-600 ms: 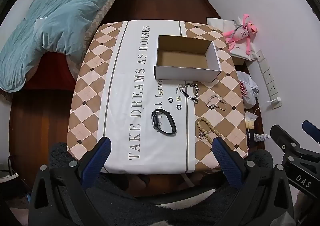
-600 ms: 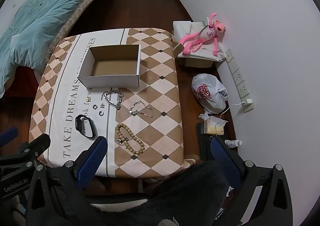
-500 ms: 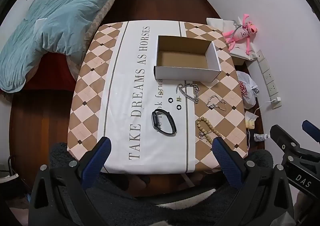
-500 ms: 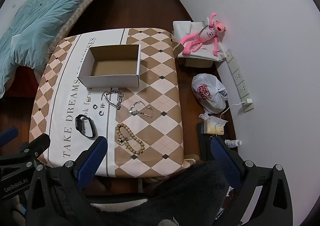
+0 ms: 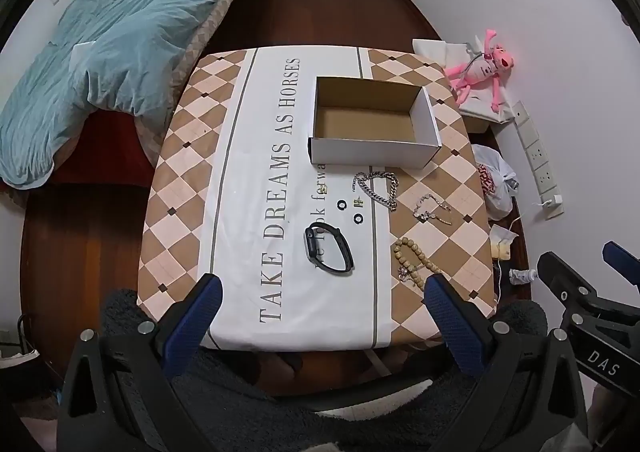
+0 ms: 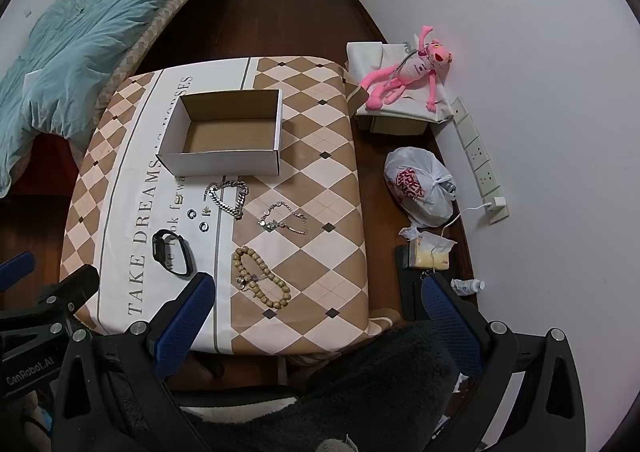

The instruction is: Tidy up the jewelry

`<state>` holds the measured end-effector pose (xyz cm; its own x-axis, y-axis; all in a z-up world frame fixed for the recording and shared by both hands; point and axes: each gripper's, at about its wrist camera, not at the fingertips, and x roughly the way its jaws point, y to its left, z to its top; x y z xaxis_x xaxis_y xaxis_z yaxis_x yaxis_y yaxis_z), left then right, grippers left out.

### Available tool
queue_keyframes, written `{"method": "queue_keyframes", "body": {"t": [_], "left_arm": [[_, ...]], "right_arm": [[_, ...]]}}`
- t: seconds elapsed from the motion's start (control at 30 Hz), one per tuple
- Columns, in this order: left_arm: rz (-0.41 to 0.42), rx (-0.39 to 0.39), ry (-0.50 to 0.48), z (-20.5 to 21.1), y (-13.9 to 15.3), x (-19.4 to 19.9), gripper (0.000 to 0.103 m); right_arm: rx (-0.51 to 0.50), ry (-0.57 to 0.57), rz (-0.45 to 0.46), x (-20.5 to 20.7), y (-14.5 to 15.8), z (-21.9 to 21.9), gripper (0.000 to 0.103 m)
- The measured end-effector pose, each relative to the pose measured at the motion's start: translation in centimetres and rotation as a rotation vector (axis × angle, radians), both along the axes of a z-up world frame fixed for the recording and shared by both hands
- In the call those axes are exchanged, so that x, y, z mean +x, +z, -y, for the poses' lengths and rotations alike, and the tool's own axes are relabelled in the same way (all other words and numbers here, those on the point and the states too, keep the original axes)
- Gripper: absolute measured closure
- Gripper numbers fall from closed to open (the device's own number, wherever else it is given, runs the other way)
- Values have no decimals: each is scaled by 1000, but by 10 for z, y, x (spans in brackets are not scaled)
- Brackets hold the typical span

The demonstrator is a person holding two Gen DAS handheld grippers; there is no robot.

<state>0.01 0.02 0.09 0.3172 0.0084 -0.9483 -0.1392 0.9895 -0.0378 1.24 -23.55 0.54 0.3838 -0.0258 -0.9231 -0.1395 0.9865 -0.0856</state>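
While both tools are hovering over the table's (image 5: 188, 156) near edge, the left gripper (image 5: 320, 292) and right gripper (image 6: 316, 294) are gaping wide, gripping nothing; cardboard box (image 5: 374, 120) is sitting empty twd the far edge; chain (image 5: 376, 188), bracelet (image 6: 282, 218), beads (image 6: 260, 276) & black watch (image 5: 330, 248) are lying mid-table, btwn box and near edge.

White walls (image 6: 500, 32), dark wood floor (image 5: 80, 236), bed (image 5: 120, 32).
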Motion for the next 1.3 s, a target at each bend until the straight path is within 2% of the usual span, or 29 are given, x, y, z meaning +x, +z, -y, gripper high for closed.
{"method": "queue_keyframes", "body": {"t": [1.3], "left_arm": [[18,14,-2,4,14,5,0]], "right_arm": [[10,0,-2,-2,3,4,0]]}}
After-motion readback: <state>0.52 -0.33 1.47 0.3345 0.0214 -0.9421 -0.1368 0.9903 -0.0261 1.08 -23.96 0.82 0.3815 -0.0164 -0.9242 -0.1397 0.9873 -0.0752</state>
